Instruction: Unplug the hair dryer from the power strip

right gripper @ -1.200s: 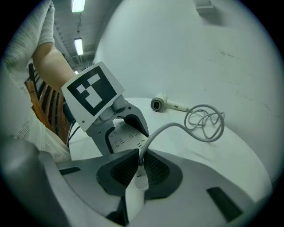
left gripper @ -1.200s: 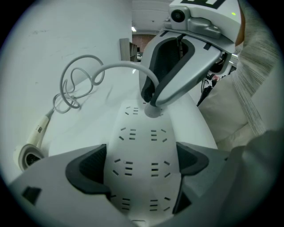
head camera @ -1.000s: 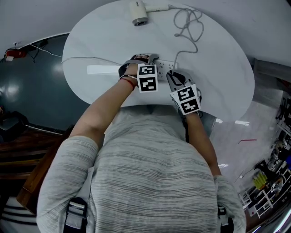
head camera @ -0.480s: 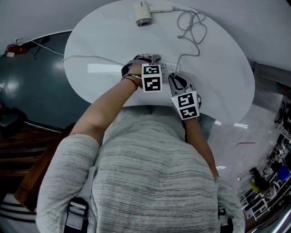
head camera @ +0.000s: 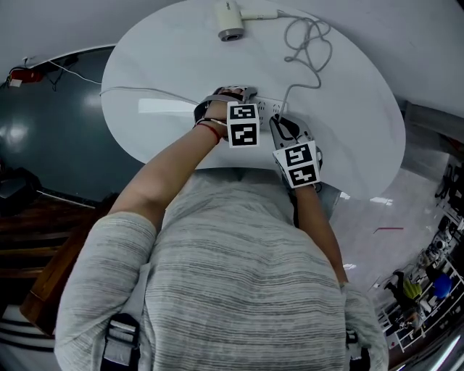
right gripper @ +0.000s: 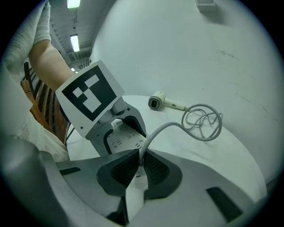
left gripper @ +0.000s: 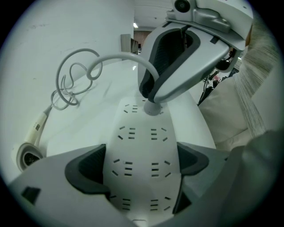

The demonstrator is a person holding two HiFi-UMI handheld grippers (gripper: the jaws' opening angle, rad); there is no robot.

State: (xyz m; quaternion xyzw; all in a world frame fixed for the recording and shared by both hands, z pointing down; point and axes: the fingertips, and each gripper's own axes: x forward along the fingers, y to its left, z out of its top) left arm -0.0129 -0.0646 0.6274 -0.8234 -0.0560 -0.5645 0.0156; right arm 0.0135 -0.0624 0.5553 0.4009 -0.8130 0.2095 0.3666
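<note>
A white power strip (left gripper: 140, 146) lies on the round white table (head camera: 145, 72), and my left gripper (left gripper: 140, 166) is shut on it, a dark pad pressing each long side. The hair dryer's white plug (right gripper: 138, 179) sits in a socket at the strip's far end (left gripper: 153, 107). My right gripper (right gripper: 140, 170) is shut on that plug, its jaws reaching down onto it in the left gripper view. The grey cord (right gripper: 202, 119) loops across the table to the white hair dryer (head camera: 230, 18) at the far edge. In the head view both grippers (head camera: 279, 124) meet over the strip (head camera: 267, 107).
The strip's own thin cable (head camera: 138, 91) runs left across the table and off its edge. The table's near rim is right under my arms. A dark floor lies to the left, and shelving with small items (head camera: 420, 290) stands at the lower right.
</note>
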